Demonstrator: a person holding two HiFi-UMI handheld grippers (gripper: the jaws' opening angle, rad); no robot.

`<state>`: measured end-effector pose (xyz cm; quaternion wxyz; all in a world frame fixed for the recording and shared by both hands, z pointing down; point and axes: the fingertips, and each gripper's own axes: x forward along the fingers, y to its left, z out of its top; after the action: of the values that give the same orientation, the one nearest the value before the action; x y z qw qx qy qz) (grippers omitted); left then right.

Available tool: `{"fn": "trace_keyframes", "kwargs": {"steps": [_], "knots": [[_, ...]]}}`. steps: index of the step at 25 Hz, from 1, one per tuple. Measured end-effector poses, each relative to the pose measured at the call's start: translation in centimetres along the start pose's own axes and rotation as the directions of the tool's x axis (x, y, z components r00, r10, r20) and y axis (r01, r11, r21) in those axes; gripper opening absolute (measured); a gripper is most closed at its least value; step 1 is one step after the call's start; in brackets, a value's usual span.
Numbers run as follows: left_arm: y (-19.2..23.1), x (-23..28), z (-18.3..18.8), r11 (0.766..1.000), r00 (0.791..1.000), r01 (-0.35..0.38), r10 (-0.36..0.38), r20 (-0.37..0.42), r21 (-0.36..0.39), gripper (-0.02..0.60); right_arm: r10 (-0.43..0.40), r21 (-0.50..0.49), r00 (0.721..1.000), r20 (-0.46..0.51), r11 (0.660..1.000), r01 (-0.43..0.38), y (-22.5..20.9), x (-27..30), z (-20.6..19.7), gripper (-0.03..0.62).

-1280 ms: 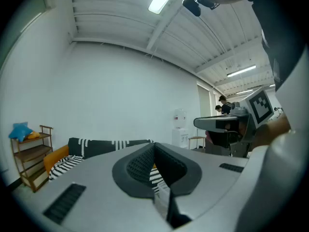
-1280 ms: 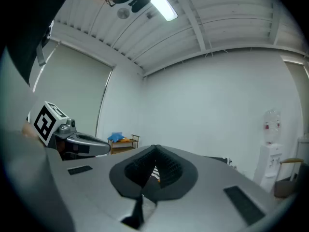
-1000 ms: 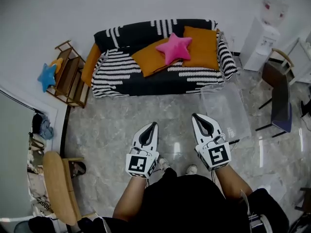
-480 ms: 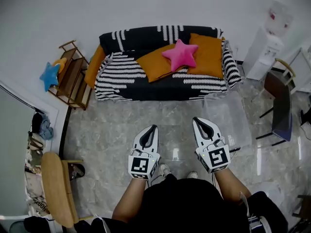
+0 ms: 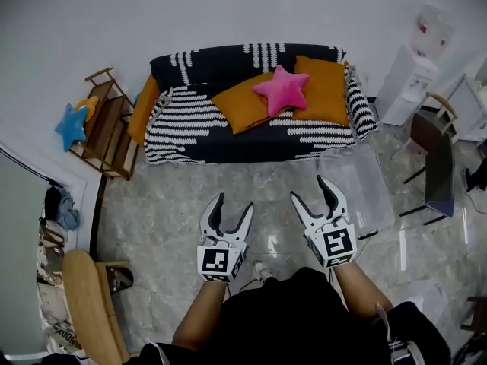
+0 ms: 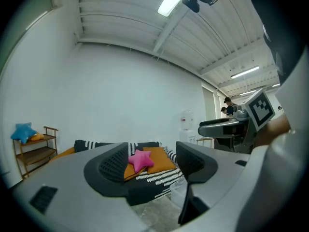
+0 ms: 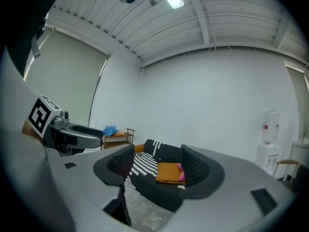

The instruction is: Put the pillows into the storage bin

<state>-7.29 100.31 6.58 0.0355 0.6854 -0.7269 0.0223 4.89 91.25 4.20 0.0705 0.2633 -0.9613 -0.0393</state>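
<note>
Pink and plush, the star pillow (image 5: pixel 280 90) is lying on the seat of the sofa (image 5: pixel 198 139), overlapping the edges of two others. These are the left orange pillow (image 5: pixel 237 105), lying flat, and the right orange pillow (image 5: pixel 326 90), lying nearer the backrest. A third orange pillow (image 5: pixel 141 106) is leaning at the sofa's left end. The sofa is wearing a black cover with white stripes and is standing against the white wall.

Just in front of the sofa's right end, the clear storage bin (image 5: pixel 365 175) is sitting on the grey marbled floor, apart from all the pillows.

Both grippers are hovering above the floor, well short of the sofa. The left gripper (image 5: pixel 234 201) is pointing toward the star pillow; its jaws have just been opening and are standing spread with nothing between them. The right gripper (image 5: pixel 309 188) is overlapping the bin's left edge in the head view. Its jaws have also just been opening and are parted and empty.

Off to the left, a blue star pillow (image 5: pixel 71 125) is sitting on a wooden shelf (image 5: pixel 110 128).
</note>
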Motion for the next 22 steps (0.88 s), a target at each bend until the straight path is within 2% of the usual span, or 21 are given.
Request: {"fn": "trace_keyframes", "kwargs": {"steps": [1, 3, 4, 8, 14, 22], "knots": [[0.5, 0.0, 0.0, 1.000, 1.000, -0.003, 0.003, 0.004, 0.002, 0.306, -0.005, 0.004, 1.000, 0.003, 1.000, 0.005, 0.2, 0.4, 0.0, 0.330], [1.2, -0.1, -0.3, 1.000, 1.000, -0.010, 0.010, 0.008, 0.010, 0.336, -0.001, 0.011, 1.000, 0.001, 1.000, 0.001, 0.7, 1.2, -0.2, 0.545], [1.6, -0.2, -0.4, 1.000, 1.000, -0.014, 0.014, 0.008, 0.013, 0.352, 0.001, 0.009, 1.000, 0.001, 1.000, -0.001, 1.0, 1.4, -0.3, 0.593], [2.6, 0.1, -0.7, 0.999, 1.000, -0.021, 0.021, 0.000, 0.025, 0.408, -0.010, -0.009, 1.000, 0.000, 1.000, 0.010, 1.3, 2.2, -0.1, 0.600], [4.8, 0.9, -1.2, 0.999, 0.999, -0.044, 0.044, -0.011, -0.003, 0.410, -0.021, -0.008, 1.000, -0.023, 1.000, 0.021, 0.7, 3.7, -0.5, 0.600], [5.6, 5.4, -1.0, 0.999, 0.999, -0.049, 0.050, -0.021, 0.018, 0.408, -0.019, -0.001, 0.999, -0.051, 1.000, 0.019, -3.1, 7.1, -1.7, 0.600]]}}
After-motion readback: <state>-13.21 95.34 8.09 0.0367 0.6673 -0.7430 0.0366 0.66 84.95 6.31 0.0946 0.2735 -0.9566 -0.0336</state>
